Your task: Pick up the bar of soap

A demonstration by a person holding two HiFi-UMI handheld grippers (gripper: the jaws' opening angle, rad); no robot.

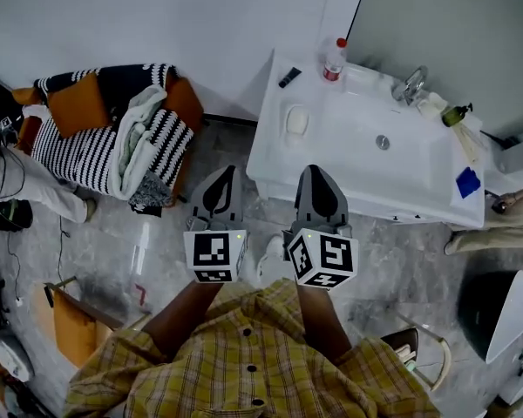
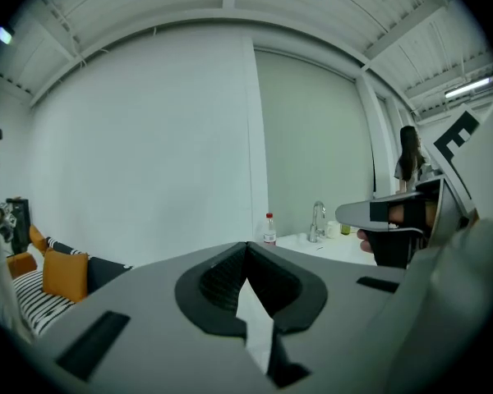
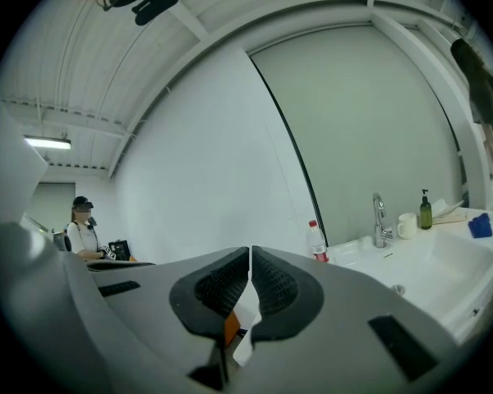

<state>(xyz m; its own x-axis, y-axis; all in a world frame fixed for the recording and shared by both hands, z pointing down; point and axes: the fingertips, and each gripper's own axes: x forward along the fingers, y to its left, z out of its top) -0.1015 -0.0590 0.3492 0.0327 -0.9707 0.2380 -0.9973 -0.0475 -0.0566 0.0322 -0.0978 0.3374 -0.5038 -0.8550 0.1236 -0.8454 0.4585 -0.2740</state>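
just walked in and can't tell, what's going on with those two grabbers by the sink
A person stands at a white sink counter with a gripper in each hand. The left gripper and the right gripper are both shut and empty, held near the counter's front edge. The bar of soap lies on the counter's left part beyond them, not yet picked up.

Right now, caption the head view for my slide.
Left gripper and right gripper, both shut, hover before the sink; soap lies untouched on its ledge.
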